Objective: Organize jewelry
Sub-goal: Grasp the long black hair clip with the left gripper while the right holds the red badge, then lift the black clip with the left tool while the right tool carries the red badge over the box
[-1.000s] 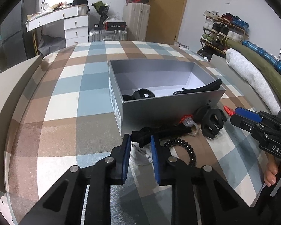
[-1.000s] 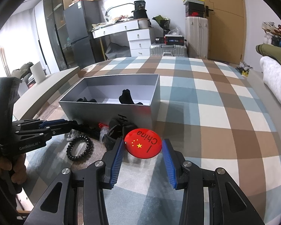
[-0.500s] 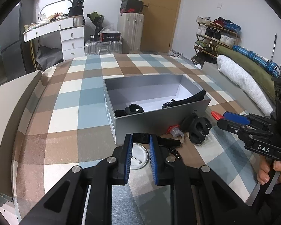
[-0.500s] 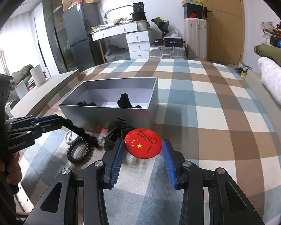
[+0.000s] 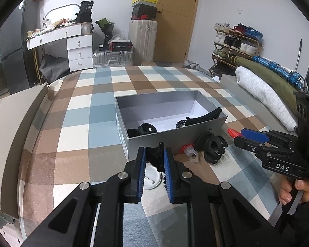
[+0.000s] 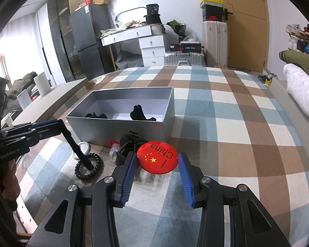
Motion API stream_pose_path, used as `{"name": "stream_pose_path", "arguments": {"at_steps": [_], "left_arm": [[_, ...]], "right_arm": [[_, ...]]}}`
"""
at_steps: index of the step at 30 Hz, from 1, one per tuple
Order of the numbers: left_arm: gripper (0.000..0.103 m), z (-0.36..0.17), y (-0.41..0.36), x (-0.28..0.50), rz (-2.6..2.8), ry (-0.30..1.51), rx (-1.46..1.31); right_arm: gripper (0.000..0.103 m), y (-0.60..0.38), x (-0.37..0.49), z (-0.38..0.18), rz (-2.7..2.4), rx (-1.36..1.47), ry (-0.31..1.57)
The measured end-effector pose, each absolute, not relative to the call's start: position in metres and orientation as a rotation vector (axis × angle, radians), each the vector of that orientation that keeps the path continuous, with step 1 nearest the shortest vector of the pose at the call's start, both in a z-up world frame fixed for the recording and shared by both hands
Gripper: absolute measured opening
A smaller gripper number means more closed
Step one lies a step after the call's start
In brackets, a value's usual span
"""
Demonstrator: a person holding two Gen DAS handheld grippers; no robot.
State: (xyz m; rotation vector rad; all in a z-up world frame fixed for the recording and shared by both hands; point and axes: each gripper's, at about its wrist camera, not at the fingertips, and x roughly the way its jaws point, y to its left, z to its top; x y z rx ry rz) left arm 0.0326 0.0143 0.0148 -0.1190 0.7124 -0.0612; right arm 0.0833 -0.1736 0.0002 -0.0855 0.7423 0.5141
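Now the left gripper clamps a black hair clip, while the right gripper holds a red badge.

"China" is being shown in dark letters, upside down, on the red badge, beside yellow stars. "DAS" is being displayed in white on the right gripper. "GenRobot.AI" is being displayed on the left gripper, small and blurred. Print on the black bag is too small to be read.
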Motion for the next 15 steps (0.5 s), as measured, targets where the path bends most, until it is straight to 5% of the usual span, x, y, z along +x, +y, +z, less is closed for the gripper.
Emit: {"name": "stream_pose_path", "arguments": {"at_steps": [15], "left_arm": [[0.013,-0.014,0.042,0.037,0.028,0.843,-0.148]], "right_arm": [[0.040,-0.175,0.084,0.001,0.513,-0.083,0.745]]}}
